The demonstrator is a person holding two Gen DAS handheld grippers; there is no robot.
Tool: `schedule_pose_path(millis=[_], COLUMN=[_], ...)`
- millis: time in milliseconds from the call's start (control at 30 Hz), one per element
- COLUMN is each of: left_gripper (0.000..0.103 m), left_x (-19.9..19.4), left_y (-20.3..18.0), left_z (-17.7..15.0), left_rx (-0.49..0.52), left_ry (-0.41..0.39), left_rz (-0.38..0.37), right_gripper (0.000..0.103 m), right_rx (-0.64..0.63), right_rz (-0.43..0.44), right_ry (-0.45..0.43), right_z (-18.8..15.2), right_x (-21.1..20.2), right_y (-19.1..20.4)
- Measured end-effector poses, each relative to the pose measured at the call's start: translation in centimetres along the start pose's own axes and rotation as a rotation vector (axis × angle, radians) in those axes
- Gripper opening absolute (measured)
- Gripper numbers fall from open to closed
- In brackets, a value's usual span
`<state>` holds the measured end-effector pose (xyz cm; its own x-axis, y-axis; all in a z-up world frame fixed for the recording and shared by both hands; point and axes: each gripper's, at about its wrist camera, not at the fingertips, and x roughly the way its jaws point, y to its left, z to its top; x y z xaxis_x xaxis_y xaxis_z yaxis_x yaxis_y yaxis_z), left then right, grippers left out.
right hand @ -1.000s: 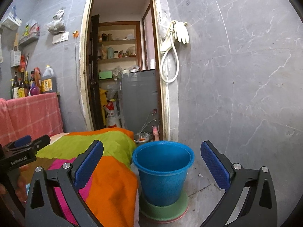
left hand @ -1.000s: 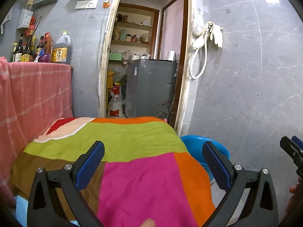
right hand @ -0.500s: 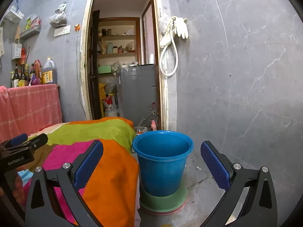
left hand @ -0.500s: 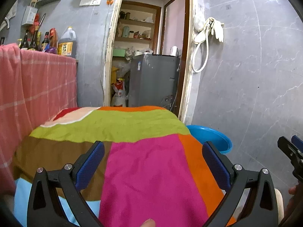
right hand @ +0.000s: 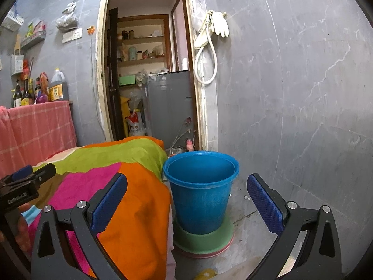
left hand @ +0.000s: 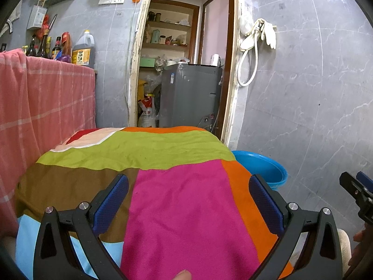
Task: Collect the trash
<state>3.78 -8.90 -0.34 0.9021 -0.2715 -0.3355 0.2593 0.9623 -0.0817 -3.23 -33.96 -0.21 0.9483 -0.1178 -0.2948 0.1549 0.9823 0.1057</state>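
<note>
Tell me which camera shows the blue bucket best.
The right wrist view. There the blue bucket stands whole on the floor, its open mouth, wall and the green base under it all visible. The left wrist view catches only part of its rim behind the colourful blanket.

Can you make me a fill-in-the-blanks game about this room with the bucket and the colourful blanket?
1. The bucket beside the patchwork blanket is coloured ____.
2. The bucket stands on a round ____ base.
3. The jaws of the left gripper and right gripper are both ____.
4. The pale gloves hang on the ____.

Missing words: blue; green; open; wall
</note>
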Motion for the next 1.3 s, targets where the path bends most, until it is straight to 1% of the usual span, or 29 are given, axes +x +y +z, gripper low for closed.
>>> schedule_pose_path(millis=[1300], left_gripper=[0.101], left_x=[0.02], left_y=[0.48], left_z=[-0.10], left_rx=[-0.003], left_ry=[0.003], left_rz=[0.001], right_gripper=[0.103], right_rx=[-0.003], right_rz=[-0.003], right_ry=[-0.006], right_z=[0.11], right_x=[-0.13], right_y=[-0.22])
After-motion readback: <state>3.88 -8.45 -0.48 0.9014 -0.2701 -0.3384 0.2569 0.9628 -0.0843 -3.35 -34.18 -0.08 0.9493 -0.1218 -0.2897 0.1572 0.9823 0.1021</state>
